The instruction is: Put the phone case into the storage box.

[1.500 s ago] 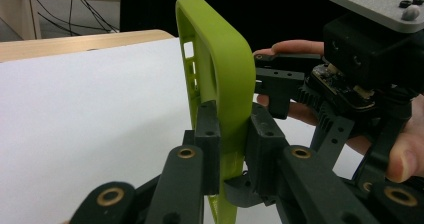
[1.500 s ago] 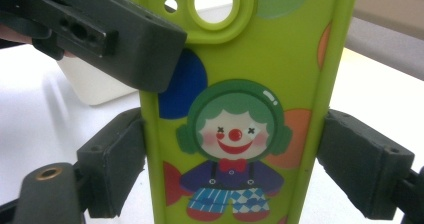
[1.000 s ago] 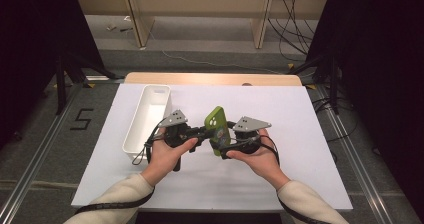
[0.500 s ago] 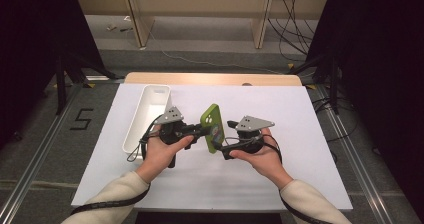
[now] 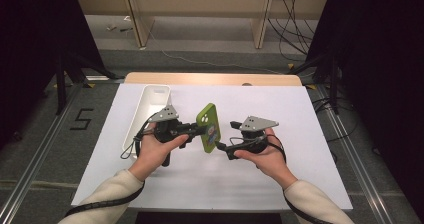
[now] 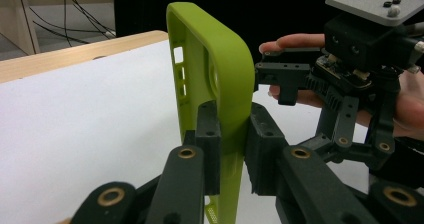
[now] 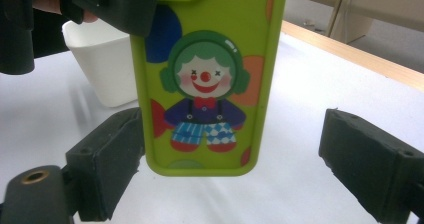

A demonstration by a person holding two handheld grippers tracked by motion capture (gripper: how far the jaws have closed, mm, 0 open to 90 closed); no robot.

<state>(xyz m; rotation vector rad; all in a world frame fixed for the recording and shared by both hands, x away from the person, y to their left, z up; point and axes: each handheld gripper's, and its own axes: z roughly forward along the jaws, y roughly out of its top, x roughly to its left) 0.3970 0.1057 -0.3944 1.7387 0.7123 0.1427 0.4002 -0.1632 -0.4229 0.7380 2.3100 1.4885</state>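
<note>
A lime-green phone case (image 5: pixel 210 126) with a clown picture on its back (image 7: pixel 207 91) stands upright on edge above the white table. My left gripper (image 5: pixel 194 131) is shut on one long rim of it, its pads pinching the green wall (image 6: pixel 232 126). My right gripper (image 5: pixel 223 147) faces the clown side. It is open: its two jaws stand wide to either side of the case's lower end (image 7: pixel 237 165). The left pad (image 7: pixel 112 161) is close to the case's edge and the right pad (image 7: pixel 367 159) is far off.
A long white bin (image 5: pixel 145 114) lies just left of my left hand and shows behind the case (image 7: pixel 100 69). The table's white sheet (image 5: pixel 305 139) ends at a wooden back edge (image 5: pixel 210 78). Dark stands and cables sit on the floor beyond.
The case has swung more upright and drifted slightly left with the left gripper. The right gripper has drawn a little away from it to the right.
</note>
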